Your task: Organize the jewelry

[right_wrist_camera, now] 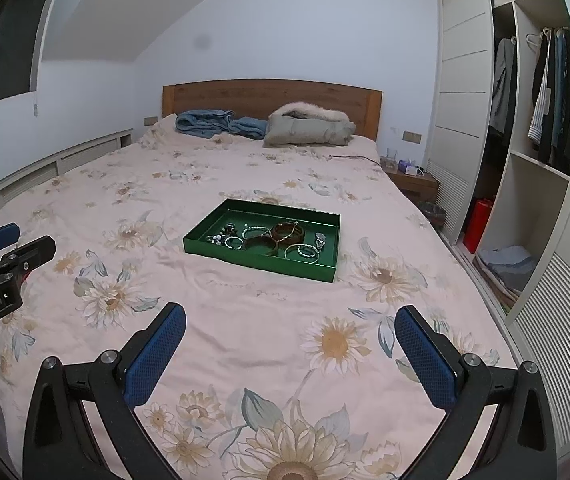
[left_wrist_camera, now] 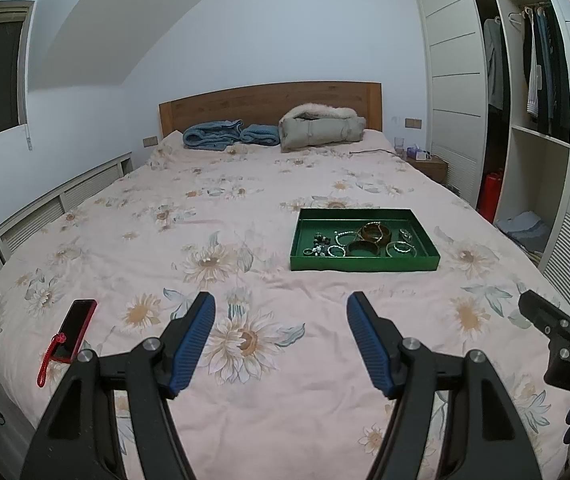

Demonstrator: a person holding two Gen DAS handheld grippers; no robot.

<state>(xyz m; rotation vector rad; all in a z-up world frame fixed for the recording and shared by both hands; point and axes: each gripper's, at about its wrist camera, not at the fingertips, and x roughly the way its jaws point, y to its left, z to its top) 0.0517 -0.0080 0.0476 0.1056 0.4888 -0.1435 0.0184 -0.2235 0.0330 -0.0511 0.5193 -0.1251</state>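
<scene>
A green tray (left_wrist_camera: 365, 263) lies on the flowered bedspread, also in the right wrist view (right_wrist_camera: 261, 261). Inside it lie brown bangles (left_wrist_camera: 373, 234) (right_wrist_camera: 287, 232), silver bracelets (left_wrist_camera: 401, 249) (right_wrist_camera: 303, 251) and small beads and rings (left_wrist_camera: 319, 245) (right_wrist_camera: 225, 236). My left gripper (left_wrist_camera: 281, 308) is open and empty above the bed, short of the tray and to its left. My right gripper (right_wrist_camera: 291, 320) is open and empty, short of the tray. Each gripper shows at the edge of the other's view.
A red phone (left_wrist_camera: 75, 330) with a red strap lies near the bed's left front corner. Blue blankets (left_wrist_camera: 229, 134) and a grey coat (left_wrist_camera: 321, 126) lie by the headboard. A nightstand (right_wrist_camera: 411, 180) and an open wardrobe (right_wrist_camera: 533, 140) stand on the right.
</scene>
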